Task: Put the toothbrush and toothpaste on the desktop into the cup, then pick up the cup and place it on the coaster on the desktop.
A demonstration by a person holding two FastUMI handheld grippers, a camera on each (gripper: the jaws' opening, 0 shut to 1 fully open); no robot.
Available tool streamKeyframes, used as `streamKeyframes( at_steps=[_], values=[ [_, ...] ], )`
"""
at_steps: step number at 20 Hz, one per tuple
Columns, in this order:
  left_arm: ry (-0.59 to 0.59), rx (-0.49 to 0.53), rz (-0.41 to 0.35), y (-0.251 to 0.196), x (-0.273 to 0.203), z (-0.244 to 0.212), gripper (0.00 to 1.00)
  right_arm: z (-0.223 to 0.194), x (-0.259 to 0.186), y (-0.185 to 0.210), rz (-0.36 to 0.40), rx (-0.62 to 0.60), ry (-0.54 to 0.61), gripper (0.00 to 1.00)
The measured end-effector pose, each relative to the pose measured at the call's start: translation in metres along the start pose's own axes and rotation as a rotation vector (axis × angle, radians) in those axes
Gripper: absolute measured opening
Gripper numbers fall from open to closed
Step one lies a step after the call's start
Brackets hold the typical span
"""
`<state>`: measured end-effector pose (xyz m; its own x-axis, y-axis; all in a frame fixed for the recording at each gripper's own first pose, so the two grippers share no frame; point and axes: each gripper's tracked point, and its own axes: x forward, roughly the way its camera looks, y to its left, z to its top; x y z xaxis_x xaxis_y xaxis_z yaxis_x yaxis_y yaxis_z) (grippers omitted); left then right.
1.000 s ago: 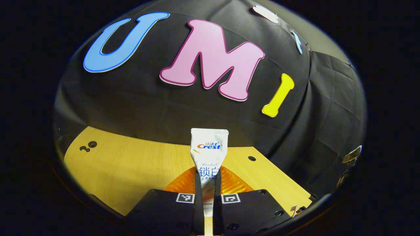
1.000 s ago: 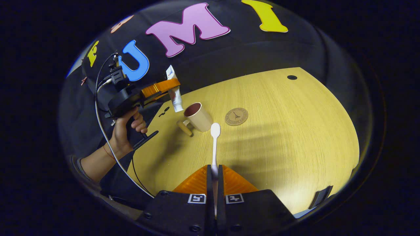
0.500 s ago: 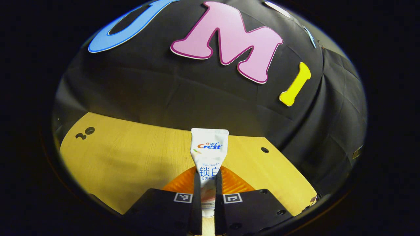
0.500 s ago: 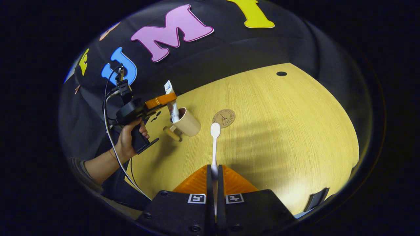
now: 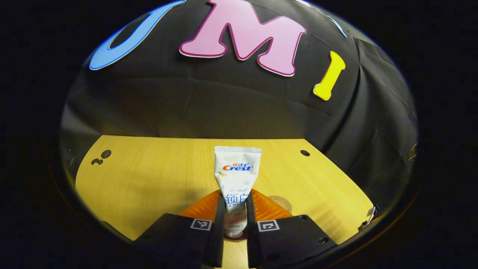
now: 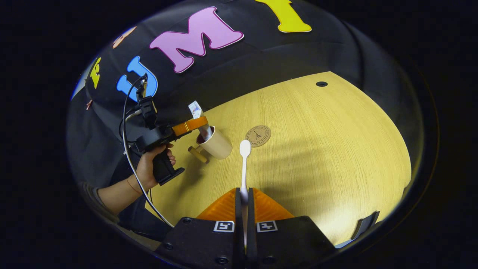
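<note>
— Two grippers: left gripper (image 6: 192, 124) level over cup (image 6: 216, 144), hand (image 6: 149, 170) on grip below; fingers apart w/ toothpaste (image 5: 236, 175) between, grip unclear.
— Cup contents?
— Toothpaste cap-end inside, tilted. Right gripper (image 6: 244, 201) clamped on toothbrush (image 6: 244, 164), head just right of cup, near coaster (image 6: 258, 135).
</note>
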<state>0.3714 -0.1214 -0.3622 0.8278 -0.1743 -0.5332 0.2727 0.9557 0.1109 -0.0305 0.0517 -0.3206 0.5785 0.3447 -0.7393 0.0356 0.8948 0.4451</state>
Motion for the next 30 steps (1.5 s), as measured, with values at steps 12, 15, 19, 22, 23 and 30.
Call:
streamKeyframes(
  at_steps=[12, 15, 19, 22, 23, 30],
  values=[
    [-0.031, 0.114, 0.111, 0.013, -0.055, 0.001, 0.80, 0.042, -0.005, 0.058, 0.178, 0.004, -0.136, 0.07],
    [-0.034, 0.107, 0.120, 0.012, -0.086, -0.001, 0.81, 0.059, 0.000, 0.089, 0.268, -0.041, -0.162, 0.07],
    [-0.019, 0.061, 0.123, 0.009, -0.129, -0.013, 0.81, 0.093, 0.021, 0.124, 0.364, -0.057, -0.190, 0.06],
    [0.026, 0.016, 0.105, 0.002, -0.156, -0.036, 0.81, 0.118, 0.047, 0.139, 0.416, -0.040, -0.207, 0.07],
    [0.040, 0.005, 0.113, 0.002, -0.165, -0.043, 0.81, 0.126, 0.057, 0.142, 0.428, -0.039, -0.215, 0.06],
    [0.091, -0.095, 0.177, -0.002, -0.201, -0.079, 0.81, 0.178, 0.124, 0.138, 0.465, 0.043, -0.304, 0.06]
  ],
)
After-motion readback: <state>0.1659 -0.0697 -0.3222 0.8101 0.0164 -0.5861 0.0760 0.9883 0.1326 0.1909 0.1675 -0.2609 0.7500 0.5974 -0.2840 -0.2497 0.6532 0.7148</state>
